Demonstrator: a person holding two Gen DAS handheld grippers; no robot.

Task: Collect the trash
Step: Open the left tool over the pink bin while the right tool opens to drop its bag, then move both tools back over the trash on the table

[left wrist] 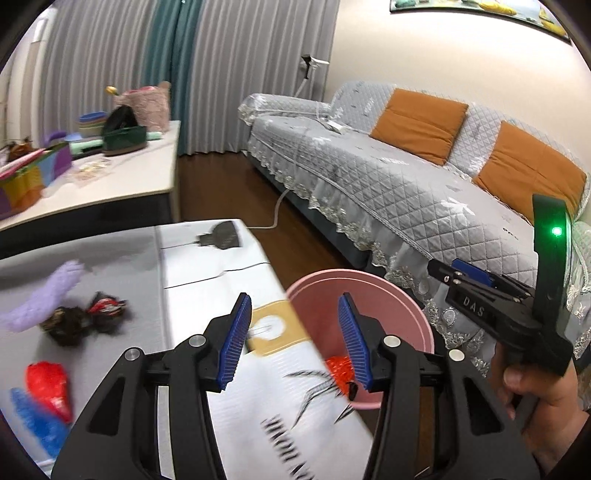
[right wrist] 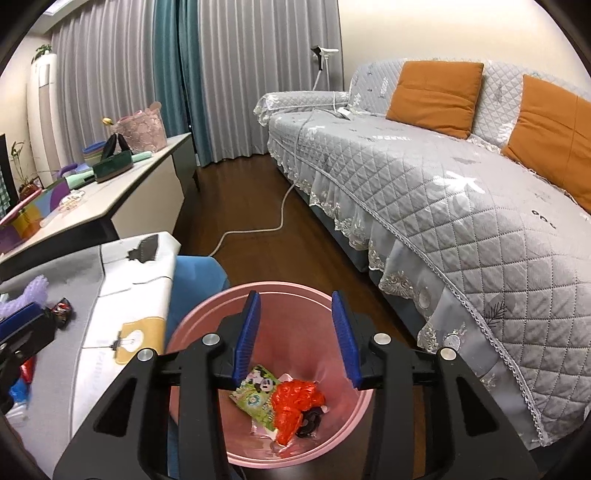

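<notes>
Right gripper point(right wrist: 295, 332) hanging jaws apart, empty, over pink bin point(right wrist: 192, 325); red wrapper point(right wrist: 295, 406) and green packet point(right wrist: 258, 395) lying inside | left gripper point(left wrist: 295, 343) gaping, empty, at table point(left wrist: 207, 280) edge; dark wrappers point(left wrist: 85, 317), red scrap point(left wrist: 48, 384) sitting leftward

— What sort of room is it?

— A living room. Dark wooden floor point(right wrist: 251, 199), cream wall point(left wrist: 369, 44), and pleated grey curtains point(right wrist: 110, 74) with a teal curtain point(right wrist: 173, 66) hanging between them.

— Furniture?

— A long sofa point(right wrist: 424, 192) along the right wall, under a quilted grey cover with a lace hem. Two orange cushions point(right wrist: 436, 96) lean against its back. Opposite stands a low white sideboard point(right wrist: 110, 199), cluttered on top.

— Anything on the floor?

— A white cable point(right wrist: 255, 229) runs from the sofa across the boards. The edge of a picture point(left wrist: 480, 11) shows high on the wall.
</notes>
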